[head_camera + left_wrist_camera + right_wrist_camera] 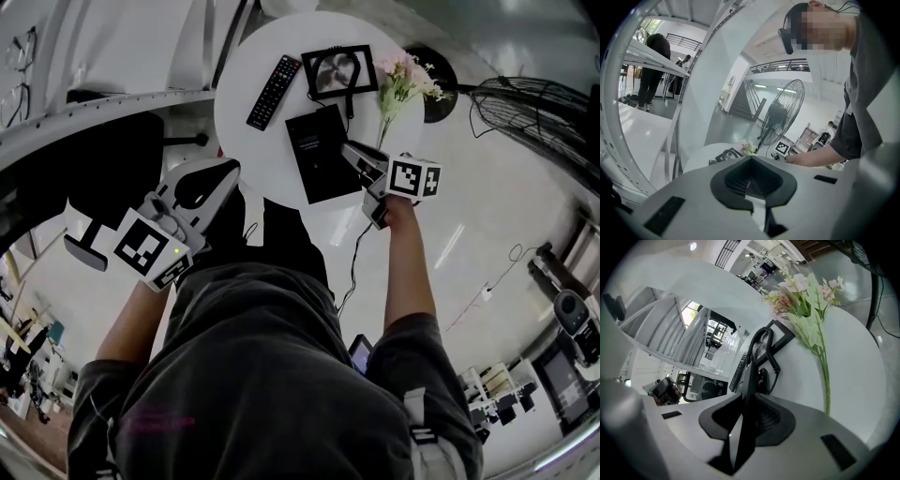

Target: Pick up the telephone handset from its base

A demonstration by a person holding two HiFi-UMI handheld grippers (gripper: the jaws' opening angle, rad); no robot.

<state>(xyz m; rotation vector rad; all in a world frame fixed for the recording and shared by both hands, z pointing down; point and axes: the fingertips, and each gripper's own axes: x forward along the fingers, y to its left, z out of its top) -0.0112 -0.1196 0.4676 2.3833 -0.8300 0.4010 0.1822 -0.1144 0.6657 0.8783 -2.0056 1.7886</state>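
Note:
The black telephone (339, 73) with its coiled cord (766, 350) rests at the far side of the round white table (253, 141). In front of it lies a flat black slab (319, 159). My right gripper (354, 155) reaches in from the table's right edge. In the right gripper view its jaws (746, 399) are shut on the slab's thin edge (743, 427), and the telephone stands beyond, untouched. My left gripper (228, 173) hangs off the table at the lower left. Its jaws (751, 161) are shut with nothing in them.
A black remote (274, 91) lies at the table's left, and pink flowers with green stems (403, 84) at its right. A floor fan (539, 112) stands right of the table. An office chair (103, 178) sits under my left gripper.

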